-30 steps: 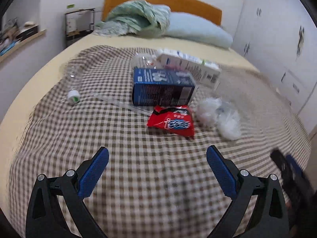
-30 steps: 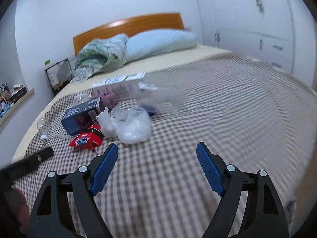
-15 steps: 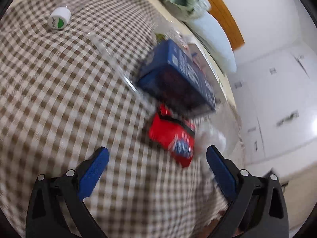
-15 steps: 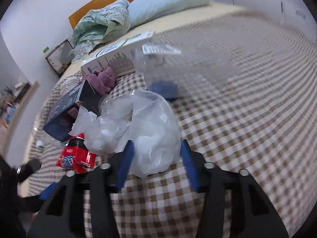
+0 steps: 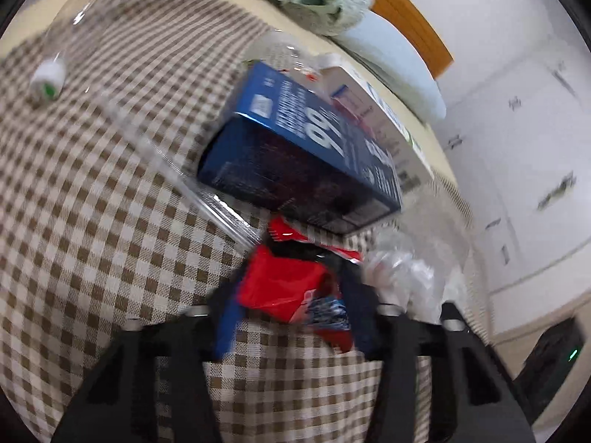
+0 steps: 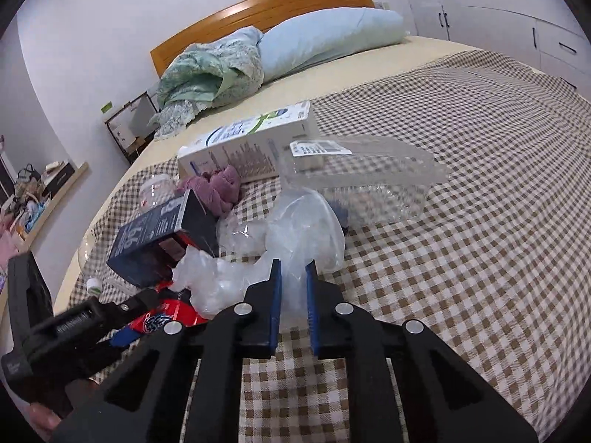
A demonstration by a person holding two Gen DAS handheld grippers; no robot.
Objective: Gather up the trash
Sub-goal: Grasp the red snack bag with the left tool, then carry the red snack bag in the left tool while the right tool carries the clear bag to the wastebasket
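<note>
At lower centre of each view, the left gripper (image 5: 291, 313) is closing on the red wrapper (image 5: 284, 288) and the right gripper (image 6: 293, 295) on the plastic bag (image 6: 299, 229), apparently so both can be lifted off the bed (image 6: 480, 184) together.

Brown-checked bedspread (image 6: 461, 221) lay over bed, wooden headboard (image 6: 266, 11) at back, pale blue pillow (image 6: 325, 40) beside bunched green blanket (image 6: 207, 77), white cupboards (image 5: 524, 155) w/ handles alongside.

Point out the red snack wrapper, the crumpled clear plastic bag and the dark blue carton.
red snack wrapper (image 5: 284, 284): left wrist view, its red front face.
clear plastic bag (image 6: 306, 225): right wrist view, its bulging upper part.
dark blue carton (image 5: 310, 136): left wrist view, its printed top face.
</note>
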